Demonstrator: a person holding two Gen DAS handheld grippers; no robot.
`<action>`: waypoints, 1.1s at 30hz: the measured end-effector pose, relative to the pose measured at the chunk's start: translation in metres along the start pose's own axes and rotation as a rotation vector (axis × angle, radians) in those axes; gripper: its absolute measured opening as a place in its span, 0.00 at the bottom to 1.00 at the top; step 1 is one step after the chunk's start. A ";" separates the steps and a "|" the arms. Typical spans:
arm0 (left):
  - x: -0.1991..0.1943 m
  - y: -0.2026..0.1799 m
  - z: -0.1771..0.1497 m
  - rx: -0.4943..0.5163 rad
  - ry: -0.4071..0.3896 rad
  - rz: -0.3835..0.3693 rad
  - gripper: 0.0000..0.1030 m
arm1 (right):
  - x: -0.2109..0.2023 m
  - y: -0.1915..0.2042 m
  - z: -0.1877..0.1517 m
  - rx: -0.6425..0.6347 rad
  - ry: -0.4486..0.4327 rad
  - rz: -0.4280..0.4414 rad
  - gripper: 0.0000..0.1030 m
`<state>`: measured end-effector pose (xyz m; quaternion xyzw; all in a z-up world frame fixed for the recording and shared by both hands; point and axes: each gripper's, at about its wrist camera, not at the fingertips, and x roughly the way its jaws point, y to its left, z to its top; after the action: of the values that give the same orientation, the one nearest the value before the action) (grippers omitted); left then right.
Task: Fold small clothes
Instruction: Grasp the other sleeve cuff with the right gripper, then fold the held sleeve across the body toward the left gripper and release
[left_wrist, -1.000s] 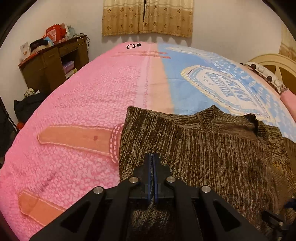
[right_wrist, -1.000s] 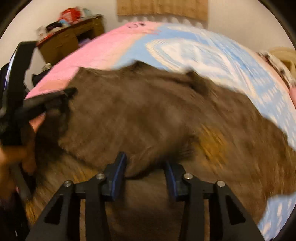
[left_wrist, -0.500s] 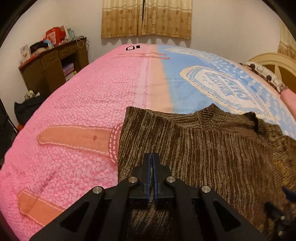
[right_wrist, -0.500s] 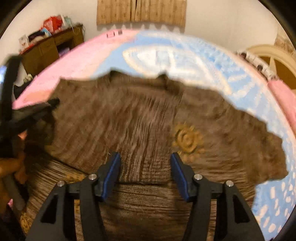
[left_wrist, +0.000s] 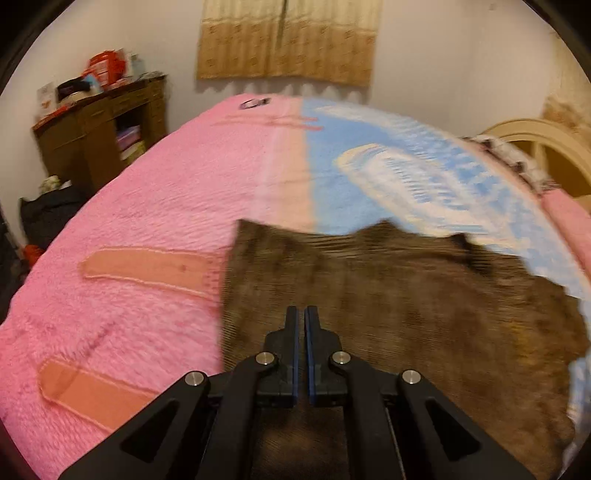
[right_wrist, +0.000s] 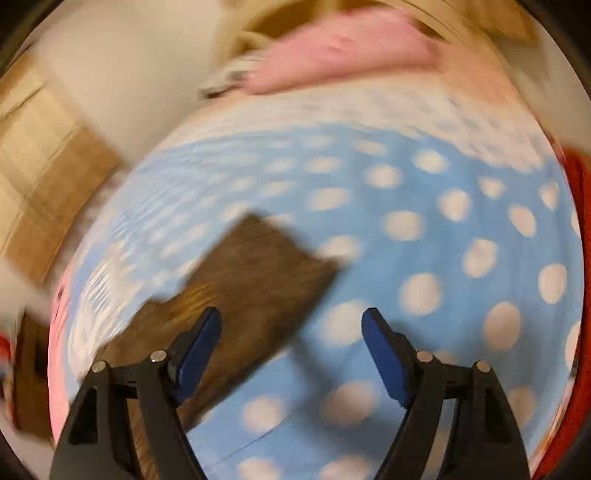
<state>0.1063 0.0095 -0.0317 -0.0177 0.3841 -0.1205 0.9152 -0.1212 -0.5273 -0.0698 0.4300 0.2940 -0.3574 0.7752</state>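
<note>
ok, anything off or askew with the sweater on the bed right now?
Nothing damaged or spilled. The brown sweater lies spread on the bed cover, its right edge ragged rather than squared. One sleeve sticks out at an angle over the blue dotted part. Both views are motion-blurred, so fine wrinkles can't be judged.

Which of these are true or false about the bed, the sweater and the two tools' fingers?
1. The brown knit sweater lies on a pink and blue blanket. True.
2. The left gripper has its fingers spread wide. False: they are shut together.
3. The right gripper clamps the sweater's sleeve. False: its fingers are opening, pressing on nothing.
4. A wooden desk stands beside the bed. True.
</note>
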 end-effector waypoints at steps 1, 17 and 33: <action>-0.006 -0.009 -0.003 0.013 0.001 -0.026 0.03 | 0.007 -0.005 0.002 0.018 0.022 0.005 0.79; 0.002 -0.059 -0.045 0.240 0.112 0.016 0.03 | 0.015 0.042 -0.003 -0.219 -0.010 -0.089 0.10; -0.034 -0.004 -0.029 0.116 0.052 0.023 0.03 | -0.112 0.284 -0.193 -0.853 -0.048 0.477 0.09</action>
<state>0.0619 0.0154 -0.0278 0.0432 0.4004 -0.1324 0.9057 0.0152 -0.2178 0.0565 0.1212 0.2896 -0.0273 0.9491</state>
